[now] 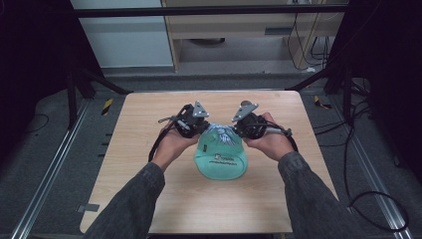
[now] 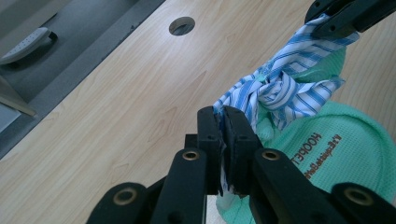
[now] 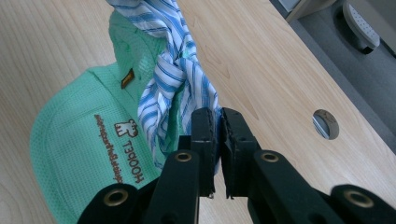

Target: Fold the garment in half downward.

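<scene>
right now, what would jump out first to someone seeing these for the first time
The mint-green cloth pouch at the middle of the wooden table, its blue-striped ties knotted at the top. The left gripper and the right gripper each pinch one end of those ties, from opposite sides.

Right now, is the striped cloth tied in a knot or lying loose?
Tied. The striped cloth twists into a knot above the green bag, while the left gripper and right gripper each pinch one end.

The high camera looks forward and down over the whole wooden table (image 1: 149, 199). Each gripper camera sits close above its own jaws, both sharing the striped cloth (image 2: 285, 88) and green bag (image 3: 79, 154).
</scene>
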{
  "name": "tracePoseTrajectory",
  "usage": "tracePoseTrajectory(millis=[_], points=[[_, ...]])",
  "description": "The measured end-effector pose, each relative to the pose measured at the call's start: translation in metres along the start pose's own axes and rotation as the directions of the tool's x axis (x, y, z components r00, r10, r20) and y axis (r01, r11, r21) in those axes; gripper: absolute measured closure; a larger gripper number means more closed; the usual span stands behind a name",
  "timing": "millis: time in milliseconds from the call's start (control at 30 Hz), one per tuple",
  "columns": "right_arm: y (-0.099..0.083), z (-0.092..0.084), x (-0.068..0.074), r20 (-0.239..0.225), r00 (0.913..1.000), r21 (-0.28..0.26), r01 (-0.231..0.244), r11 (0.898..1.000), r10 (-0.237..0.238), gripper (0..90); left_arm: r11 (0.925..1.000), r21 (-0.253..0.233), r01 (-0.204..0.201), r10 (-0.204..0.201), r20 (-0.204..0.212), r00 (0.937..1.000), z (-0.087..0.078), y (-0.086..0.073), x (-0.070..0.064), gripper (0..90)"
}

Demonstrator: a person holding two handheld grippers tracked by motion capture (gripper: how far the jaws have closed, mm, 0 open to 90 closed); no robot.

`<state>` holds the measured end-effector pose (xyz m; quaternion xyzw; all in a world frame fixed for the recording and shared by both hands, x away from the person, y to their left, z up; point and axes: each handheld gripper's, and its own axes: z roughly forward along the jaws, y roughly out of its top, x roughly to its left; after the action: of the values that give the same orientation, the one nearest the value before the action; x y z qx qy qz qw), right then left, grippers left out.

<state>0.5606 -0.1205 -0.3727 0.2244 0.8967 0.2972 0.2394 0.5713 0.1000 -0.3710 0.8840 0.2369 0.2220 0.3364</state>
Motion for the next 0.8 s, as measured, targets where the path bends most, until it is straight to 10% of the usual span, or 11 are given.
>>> tracePoseTrajectory(millis=[800], points=[[-0.020, 0.001, 0.020, -0.029, 0.9995, -0.037, -0.012, 0.999, 0.011, 84.3, 0.9995, -0.029, -0.010, 0.010, 0.027, 0.9996, -0.003, -0.021, -0.015, 86.2]])
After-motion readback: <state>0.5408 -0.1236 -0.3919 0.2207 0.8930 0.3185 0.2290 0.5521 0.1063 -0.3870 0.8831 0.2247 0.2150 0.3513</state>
